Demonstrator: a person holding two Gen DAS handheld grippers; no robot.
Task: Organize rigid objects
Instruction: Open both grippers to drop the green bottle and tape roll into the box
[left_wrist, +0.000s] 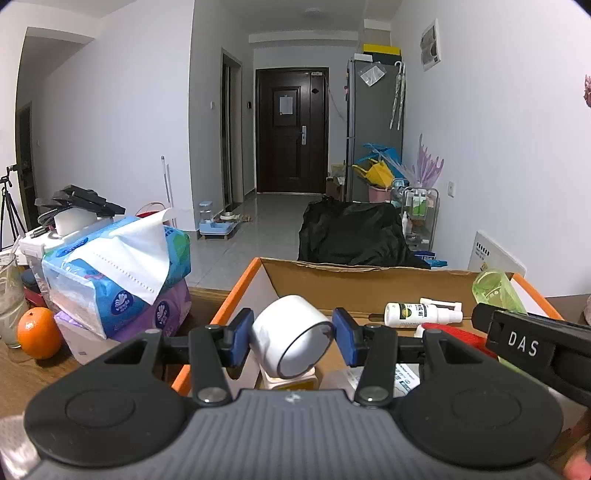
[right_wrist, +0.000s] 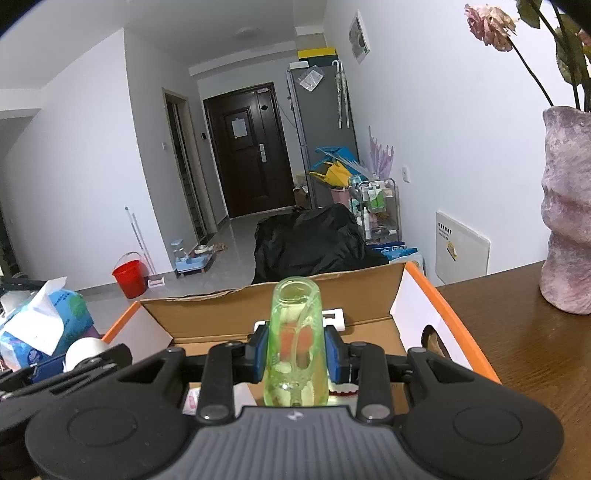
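My left gripper (left_wrist: 293, 338) is shut on a white cylindrical jar (left_wrist: 291, 338) and holds it over the left part of an open cardboard box with orange edges (left_wrist: 240, 284). My right gripper (right_wrist: 295, 352) is shut on a clear green plastic cup (right_wrist: 295, 339), held upright over the same box (right_wrist: 443, 306). In the left wrist view the green cup (left_wrist: 496, 291) and the right gripper's body (left_wrist: 532, 345) show at the right. Inside the box lie a white spray bottle (left_wrist: 421, 314), a red object (left_wrist: 458, 334) and a small cream bottle (left_wrist: 290, 382).
Tissue packs (left_wrist: 114, 273) are stacked left of the box on the wooden table, with an orange (left_wrist: 38, 332) and a glass (left_wrist: 9, 306) beside them. A pink vase with dried flowers (right_wrist: 567, 210) stands right of the box. A black-covered object (left_wrist: 351, 234) lies behind.
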